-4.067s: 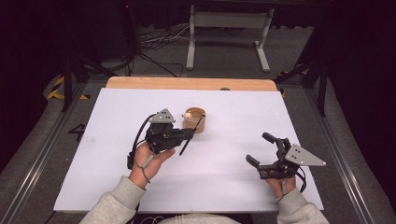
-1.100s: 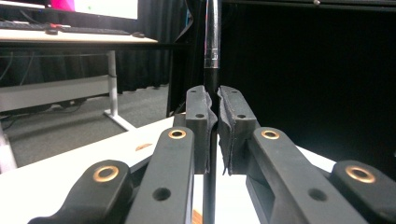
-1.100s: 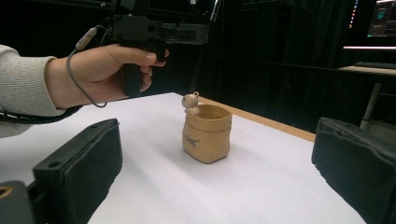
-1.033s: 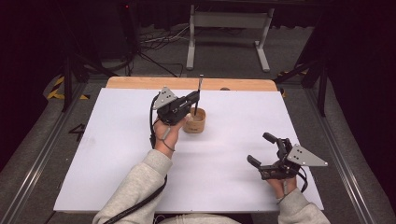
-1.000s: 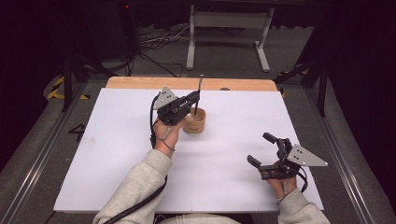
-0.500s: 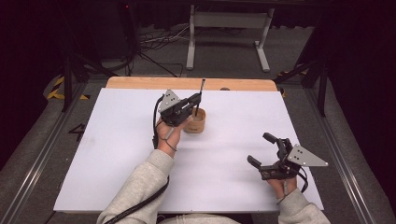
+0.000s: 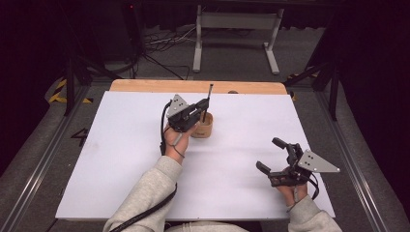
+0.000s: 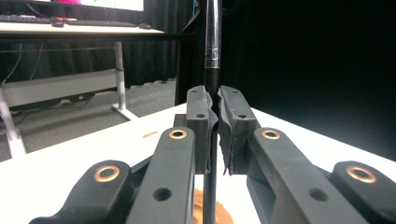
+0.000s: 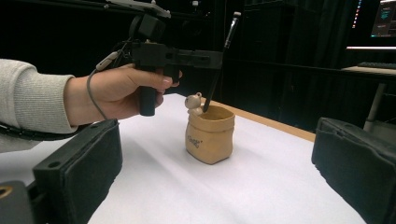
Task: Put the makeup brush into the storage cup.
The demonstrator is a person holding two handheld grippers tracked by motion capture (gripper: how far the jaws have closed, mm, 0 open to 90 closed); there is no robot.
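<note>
Left side: the person's left hand (image 7: 173, 139) reaches forward over the white table (image 7: 121, 145), forearm in a grey sleeve (image 7: 145, 193), and holds the left gripper (image 7: 202, 108) level above the pot. Its jaws are clamped on a thin dark pen (image 7: 208, 99), seen in the left gripper view pinched between the two pads (image 8: 205, 123) with its shaft running up and down through them. The pen stands near upright, tilted slightly, its lower end inside the mouth of the pot.

Centre: a small tan sack-shaped pot (image 9: 210, 133) stands upright on the table toward its far edge, with a small bear figure (image 9: 193, 103) at its rim. Contents other than the pen's tip cannot be made out.

Right side: the right hand (image 7: 292, 191) rests low at the near right of the table, well apart from the pot. The right gripper (image 7: 273, 154) is spread wide, holding nothing, and points toward the pot.
</note>
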